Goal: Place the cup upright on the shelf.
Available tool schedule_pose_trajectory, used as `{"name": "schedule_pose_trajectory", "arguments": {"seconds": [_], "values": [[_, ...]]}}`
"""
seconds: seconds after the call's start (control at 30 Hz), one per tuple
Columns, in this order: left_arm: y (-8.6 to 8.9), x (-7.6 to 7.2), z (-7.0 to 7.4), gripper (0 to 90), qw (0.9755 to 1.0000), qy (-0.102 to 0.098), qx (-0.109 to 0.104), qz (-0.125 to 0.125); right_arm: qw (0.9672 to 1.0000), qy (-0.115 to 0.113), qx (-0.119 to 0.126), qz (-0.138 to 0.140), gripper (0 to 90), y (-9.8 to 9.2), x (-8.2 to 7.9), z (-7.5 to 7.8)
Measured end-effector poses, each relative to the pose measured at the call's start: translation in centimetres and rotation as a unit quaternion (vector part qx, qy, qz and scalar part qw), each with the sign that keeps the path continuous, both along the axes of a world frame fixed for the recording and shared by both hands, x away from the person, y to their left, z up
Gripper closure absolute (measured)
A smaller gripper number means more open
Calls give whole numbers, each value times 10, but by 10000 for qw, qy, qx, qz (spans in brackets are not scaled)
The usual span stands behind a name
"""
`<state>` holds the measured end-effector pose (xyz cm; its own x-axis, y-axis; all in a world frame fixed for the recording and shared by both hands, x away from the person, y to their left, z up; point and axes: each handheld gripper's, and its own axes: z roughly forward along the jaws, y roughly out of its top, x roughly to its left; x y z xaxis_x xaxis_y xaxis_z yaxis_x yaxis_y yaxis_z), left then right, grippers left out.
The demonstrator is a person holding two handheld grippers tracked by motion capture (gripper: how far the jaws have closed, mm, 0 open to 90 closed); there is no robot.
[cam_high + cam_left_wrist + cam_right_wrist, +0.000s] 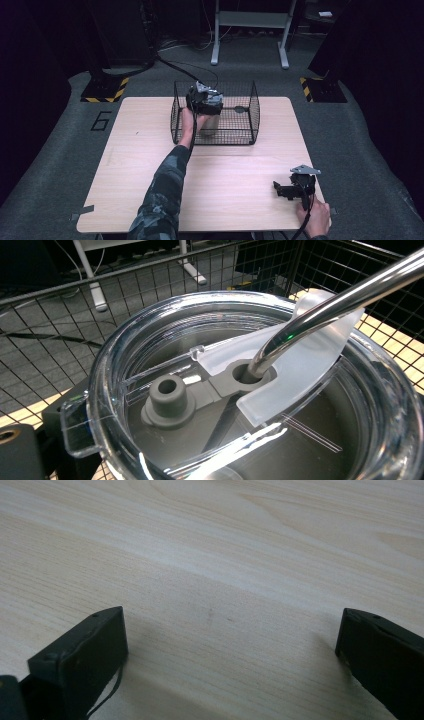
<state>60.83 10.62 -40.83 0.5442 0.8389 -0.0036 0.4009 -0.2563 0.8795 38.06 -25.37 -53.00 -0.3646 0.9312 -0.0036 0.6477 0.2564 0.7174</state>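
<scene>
The left gripper (pixel 204 102) is gripping the lidded tumbler (pixel 240 405) inside the wire basket (pixel 250 107); the right gripper (pixel 285 190) is resting spread wide on the near-right table (pixel 230 170).

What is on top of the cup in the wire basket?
A clear lid closes the cup, and a metal straw goes through its hole. What is inside the cup cannot be seen under the lid.

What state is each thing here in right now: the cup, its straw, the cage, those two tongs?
Tumbler: upright inside the basket, clear lid on.
Metal straw: through the lid's hole, leaning.
Wire basket: open-topped, on the table.
Left tongs: at the tumbler; grip unclear.
Right tongs: open, empty, over the table.
</scene>
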Motion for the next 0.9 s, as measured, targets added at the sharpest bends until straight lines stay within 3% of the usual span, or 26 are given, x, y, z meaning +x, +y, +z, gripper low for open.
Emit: {"name": "schedule_pose_trajectory", "arguments": {"seconds": [0.5,0.67,0.9], "values": [[-2,-1,-4,35,9999,130,82,33,10000,1,0,0,0,0,0,0],[3,-3,-3,34,9995,282,118,-42,10000,-7,-3,3,0,0,0,0],[5,-8,-3,34,9994,250,204,-101,10000,-6,-6,10,0,0,0,0]]}}
